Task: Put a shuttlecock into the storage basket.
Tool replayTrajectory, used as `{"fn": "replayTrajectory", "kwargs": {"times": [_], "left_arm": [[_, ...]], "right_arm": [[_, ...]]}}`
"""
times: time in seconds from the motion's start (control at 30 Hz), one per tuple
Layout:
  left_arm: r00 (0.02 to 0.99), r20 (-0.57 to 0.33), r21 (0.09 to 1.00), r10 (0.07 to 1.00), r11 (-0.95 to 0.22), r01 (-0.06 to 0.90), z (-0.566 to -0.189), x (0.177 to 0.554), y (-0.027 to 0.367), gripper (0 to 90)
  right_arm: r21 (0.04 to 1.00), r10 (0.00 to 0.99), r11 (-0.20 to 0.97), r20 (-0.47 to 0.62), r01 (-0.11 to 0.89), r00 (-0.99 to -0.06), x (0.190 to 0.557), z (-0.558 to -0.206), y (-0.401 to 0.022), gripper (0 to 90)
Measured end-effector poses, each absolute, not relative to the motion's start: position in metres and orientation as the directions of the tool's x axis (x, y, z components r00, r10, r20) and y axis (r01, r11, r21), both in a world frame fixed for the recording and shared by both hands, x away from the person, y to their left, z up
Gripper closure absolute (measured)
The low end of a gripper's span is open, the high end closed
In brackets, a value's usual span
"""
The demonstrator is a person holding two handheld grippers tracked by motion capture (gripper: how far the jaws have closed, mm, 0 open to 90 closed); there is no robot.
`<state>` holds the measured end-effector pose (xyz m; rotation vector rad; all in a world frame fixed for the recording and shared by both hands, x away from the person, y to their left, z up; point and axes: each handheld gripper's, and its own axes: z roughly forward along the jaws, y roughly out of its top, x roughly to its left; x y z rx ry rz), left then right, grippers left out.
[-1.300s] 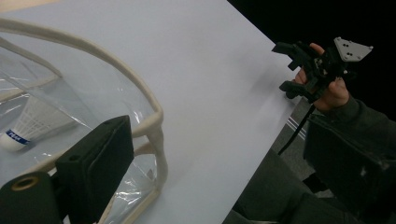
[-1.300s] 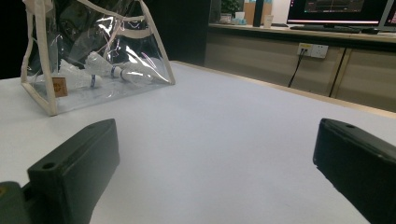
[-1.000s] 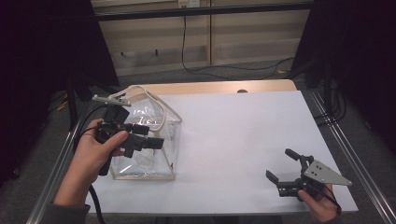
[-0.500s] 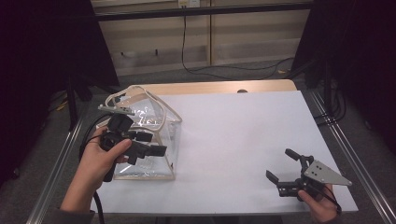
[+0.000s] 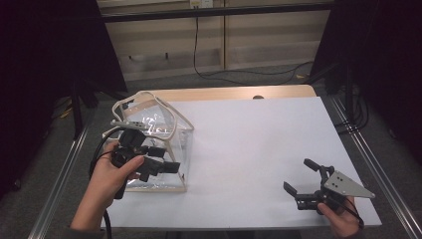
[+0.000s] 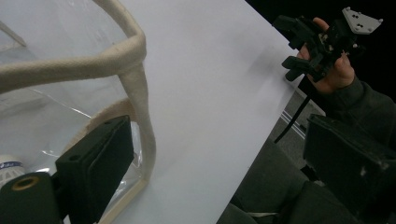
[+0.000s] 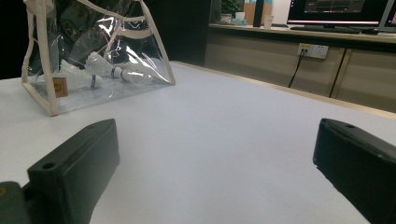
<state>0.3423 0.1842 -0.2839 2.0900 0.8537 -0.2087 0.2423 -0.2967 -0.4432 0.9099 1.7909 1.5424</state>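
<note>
Grippers sit nearest you, two of them: your right gripper (image 5: 304, 183) low over the white table sheet (image 5: 259, 149), jaws wide apart and holding nothing; your left gripper (image 5: 164, 160), jaws also spread, at the near corner of the one clear plastic bag with cream fabric trim (image 5: 149, 124). Inside the bag lie several white shuttlecocks (image 7: 100, 63), count unclear.
</note>
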Motion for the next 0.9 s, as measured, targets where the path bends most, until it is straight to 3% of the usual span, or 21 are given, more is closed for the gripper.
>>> {"fn": "replayTrajectory", "kwargs": {"times": [0.9], "left_arm": [[0.753,-0.44,0.637,0.489,-0.422,0.646,-0.314,0.336,0.186,8.9]], "right_arm": [[0.989,0.81,0.09,-0.007,0.113,-0.587,0.242,-0.443,-0.297,0.3]]}}
